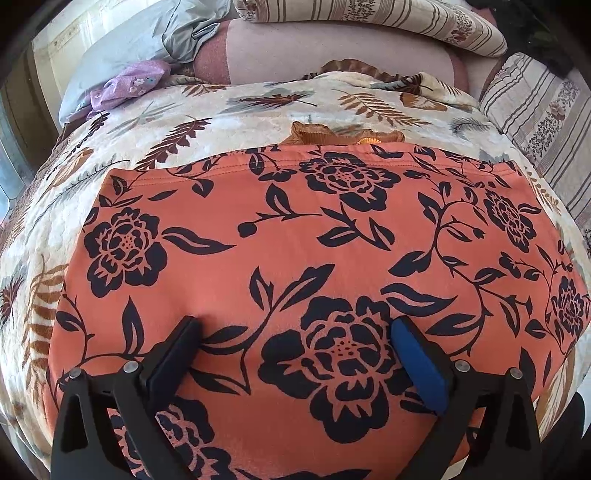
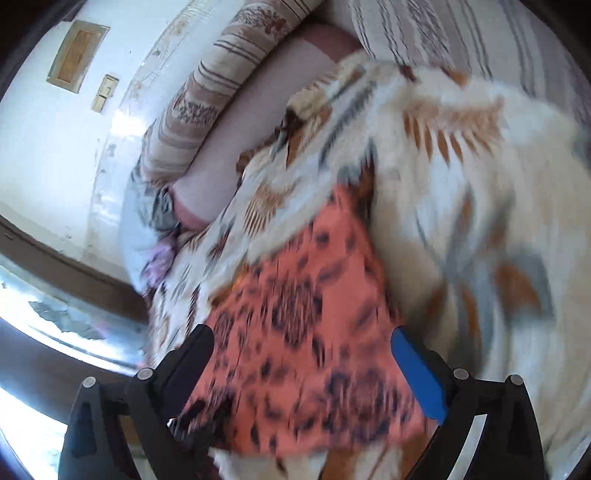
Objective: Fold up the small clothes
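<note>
An orange garment with a black flower print (image 1: 295, 229) lies spread flat on a cream blanket with leaf patterns (image 1: 229, 110). My left gripper (image 1: 295, 328) is open, both fingers resting on the cloth near its front part, with nothing between them. In the right wrist view the same orange garment (image 2: 303, 332) is blurred by motion. My right gripper (image 2: 303, 343) is open over it, tilted, near the garment's edge beside the blanket (image 2: 461, 221).
A small brown-orange cloth (image 1: 317, 134) peeks out behind the garment's far hem. A purple floral garment (image 1: 129, 83) and a grey-blue pillow (image 1: 122, 48) lie at the back left. Striped cushions (image 1: 369, 22) line the back and right. A wall (image 2: 44, 140) stands left.
</note>
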